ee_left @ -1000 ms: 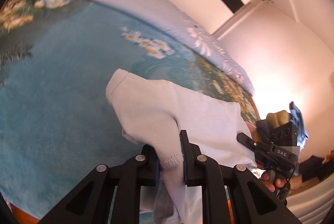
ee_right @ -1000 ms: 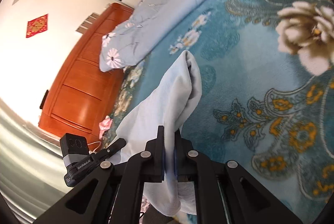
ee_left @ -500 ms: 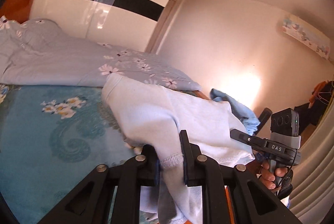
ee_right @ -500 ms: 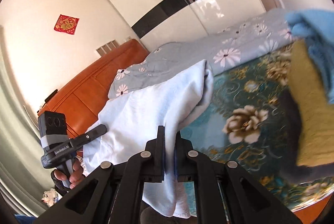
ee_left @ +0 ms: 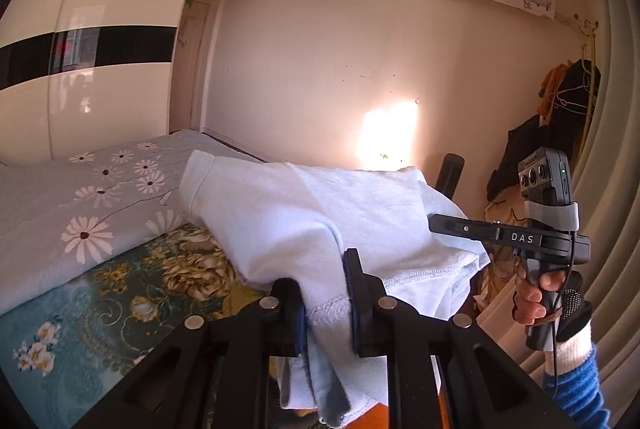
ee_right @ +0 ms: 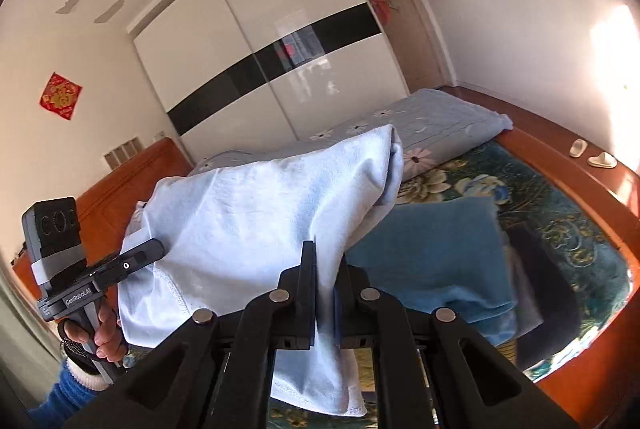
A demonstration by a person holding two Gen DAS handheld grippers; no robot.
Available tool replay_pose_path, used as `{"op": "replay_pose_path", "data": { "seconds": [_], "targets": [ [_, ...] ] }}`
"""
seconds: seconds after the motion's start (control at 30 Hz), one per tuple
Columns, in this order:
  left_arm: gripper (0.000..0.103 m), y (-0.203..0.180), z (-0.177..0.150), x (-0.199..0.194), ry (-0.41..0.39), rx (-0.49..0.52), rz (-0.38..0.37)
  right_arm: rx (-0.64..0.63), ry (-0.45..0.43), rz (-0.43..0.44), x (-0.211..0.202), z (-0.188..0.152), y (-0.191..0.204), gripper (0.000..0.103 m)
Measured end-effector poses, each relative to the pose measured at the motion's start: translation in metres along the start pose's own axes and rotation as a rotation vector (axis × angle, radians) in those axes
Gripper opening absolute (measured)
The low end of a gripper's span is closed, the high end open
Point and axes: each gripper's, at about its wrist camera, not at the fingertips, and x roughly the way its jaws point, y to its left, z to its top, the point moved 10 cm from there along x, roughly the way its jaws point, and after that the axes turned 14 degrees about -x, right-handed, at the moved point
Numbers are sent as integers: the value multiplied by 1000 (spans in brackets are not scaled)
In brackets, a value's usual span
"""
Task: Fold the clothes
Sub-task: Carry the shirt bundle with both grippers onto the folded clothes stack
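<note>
Both grippers, left (ee_left: 325, 303) & right (ee_right: 325, 299), clamped tight on hems of pale-blue cotton garment (ee_left: 304, 225), held taut in air above bed's foot edge (ee_right: 560, 165), prob. to spread it before folding.

Left gripper (ee_left: 326, 293) jaws clamp the pale-blue garment (ee_left: 304, 213) hem.

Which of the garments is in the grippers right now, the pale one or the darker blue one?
The pale blue garment: left gripper and right gripper both clamp its hem in the air. The darker blue folded garment lies untouched on the bed.
</note>
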Motion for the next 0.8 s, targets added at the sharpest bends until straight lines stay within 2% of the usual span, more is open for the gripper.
{"op": "replay_pose_path", "data": {
  "seconds": [0.1,0.2,0.3,0.4,0.47,0.63,0.67,0.77,0.8],
  "targets": [
    [17,-5,5,38,15,-45,-33,36,25,-64,2,11,-42,7],
    [19,7,0,75,42,-74,-12,89,27,-77,11,16,-73,7],
    [19,39,-17,110,96,-125,40,169,46,-63,34,4,-100,7],
    [21,68,-41,129,156,-182,53,219,136,-74,72,-37,-122,7],
    [23,74,-50,133,171,-187,37,261,153,-46,85,-60,-135,7],
    [29,69,-46,120,181,-214,-33,330,72,40,75,-64,-145,8],
    [30,68,-44,116,178,-215,-37,329,68,34,72,-65,-146,8],
    [42,69,-39,103,154,-199,-18,335,55,-1,58,-62,-147,13],
    [45,69,-39,99,150,-194,-7,323,54,-35,52,-62,-149,15]
  ]
}}
